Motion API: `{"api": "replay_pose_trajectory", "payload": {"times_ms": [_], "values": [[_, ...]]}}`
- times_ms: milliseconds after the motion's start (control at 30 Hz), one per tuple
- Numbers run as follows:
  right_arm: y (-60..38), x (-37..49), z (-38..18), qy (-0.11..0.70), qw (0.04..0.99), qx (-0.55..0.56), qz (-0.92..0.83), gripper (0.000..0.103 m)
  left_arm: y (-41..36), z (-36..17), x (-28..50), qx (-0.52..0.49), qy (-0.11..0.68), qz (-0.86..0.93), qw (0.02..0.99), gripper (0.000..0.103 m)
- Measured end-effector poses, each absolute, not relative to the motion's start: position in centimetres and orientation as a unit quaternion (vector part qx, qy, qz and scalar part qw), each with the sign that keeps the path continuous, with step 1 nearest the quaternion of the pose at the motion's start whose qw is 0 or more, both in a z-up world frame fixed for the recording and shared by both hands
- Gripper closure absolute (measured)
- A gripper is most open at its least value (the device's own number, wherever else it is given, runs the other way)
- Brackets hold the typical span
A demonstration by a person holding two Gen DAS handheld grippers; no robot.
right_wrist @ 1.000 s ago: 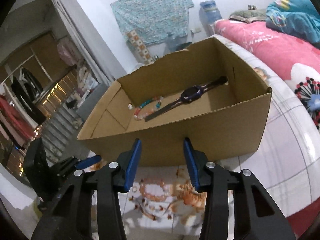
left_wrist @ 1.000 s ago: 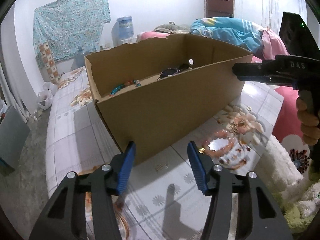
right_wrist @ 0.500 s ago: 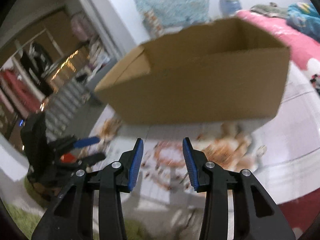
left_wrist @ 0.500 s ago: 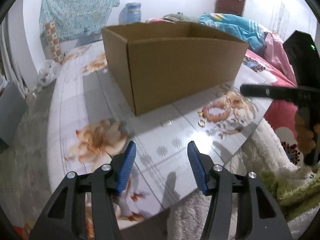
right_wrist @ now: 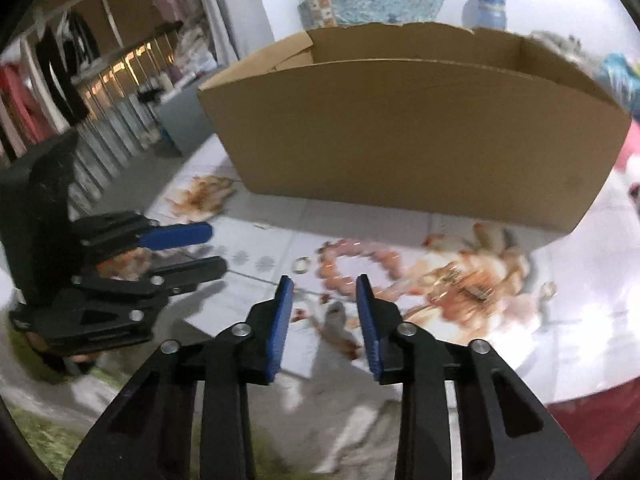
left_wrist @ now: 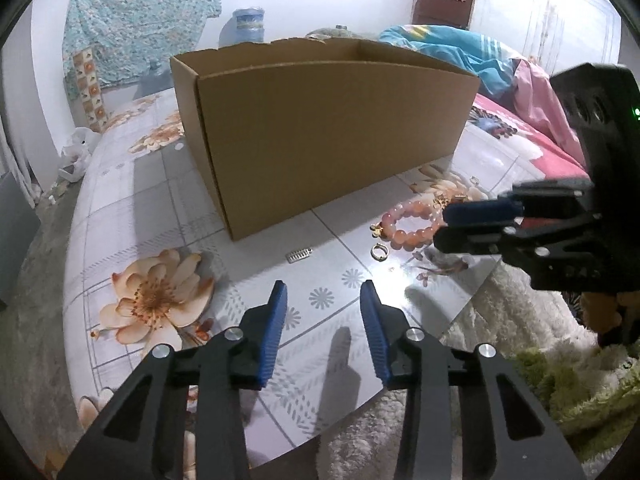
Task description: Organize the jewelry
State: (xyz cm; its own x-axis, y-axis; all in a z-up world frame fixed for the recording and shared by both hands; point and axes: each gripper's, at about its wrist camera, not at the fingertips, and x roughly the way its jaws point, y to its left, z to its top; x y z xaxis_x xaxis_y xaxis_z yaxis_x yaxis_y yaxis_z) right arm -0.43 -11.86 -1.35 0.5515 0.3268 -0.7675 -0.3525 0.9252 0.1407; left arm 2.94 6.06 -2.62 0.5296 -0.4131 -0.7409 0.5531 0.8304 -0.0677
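Bracelet and rings lie before the box, both claws narrowed

Bracelet [left_wrist: 408,222] of pink beads lies on the flowered tabletop [left_wrist: 168,208], just in front of the cardboard box [left_wrist: 332,136], with a small ring [left_wrist: 379,251] near it. Only the left wrist view shows sharply a little metal clip [left_wrist: 298,255] to the left of the ring, and gold pieces [left_wrist: 450,199] behind the bracelet. The right wrist view is blurred, but it alone shows another ring [right_wrist: 549,290] far to the right, and a clothes rack [right_wrist: 60,76] in the room.

One second ago both cameras looked into the box and saw a watch and a bead string inside; now only its front wall and rim appear, and the jewelry on the tabletop is much closer.

The left claw [left_wrist: 323,320] and right claw [right_wrist: 325,308] both point steeply down at the tabletop. Their jaws have just been closing, they are still apart, and nothing is between them. The right claw hovers just before the bracelet.
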Motion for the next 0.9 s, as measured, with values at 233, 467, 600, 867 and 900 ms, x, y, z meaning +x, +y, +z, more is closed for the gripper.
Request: {"api": "replay_pose_trajectory", "payload": {"times_ms": [233, 467, 600, 867, 900], "values": [[-9.5, 0.9, -2.4, 0.437, 0.861, -0.152, 0.211, 0.081, 6.1, -2.9, 3.1, 0.081, 0.396, -0.284, 0.869, 0.069], [-9.1, 2.0, -2.8, 0.449, 0.845, -0.177, 0.229, 0.096, 6.7, -3.0, 3.0, 0.073, 0.396, -0.282, 0.871, 0.069], [-11.4, 2.8, -1.5, 0.449, 0.858, -0.101, 0.229, 0.096, 7.0, -3.0, 3.0, 0.066, 0.395, -0.28, 0.872, 0.069], [-14.7, 3.8, 1.6, 0.419, 0.873, 0.026, 0.247, 0.096, 8.4, -2.5, 3.3, 0.06, 0.387, -0.261, 0.882, 0.069], [-14.3, 3.8, 2.0, 0.414, 0.872, 0.031, 0.258, 0.096, 8.6, -2.4, 3.3, 0.061, 0.385, -0.257, 0.884, 0.069]]}}
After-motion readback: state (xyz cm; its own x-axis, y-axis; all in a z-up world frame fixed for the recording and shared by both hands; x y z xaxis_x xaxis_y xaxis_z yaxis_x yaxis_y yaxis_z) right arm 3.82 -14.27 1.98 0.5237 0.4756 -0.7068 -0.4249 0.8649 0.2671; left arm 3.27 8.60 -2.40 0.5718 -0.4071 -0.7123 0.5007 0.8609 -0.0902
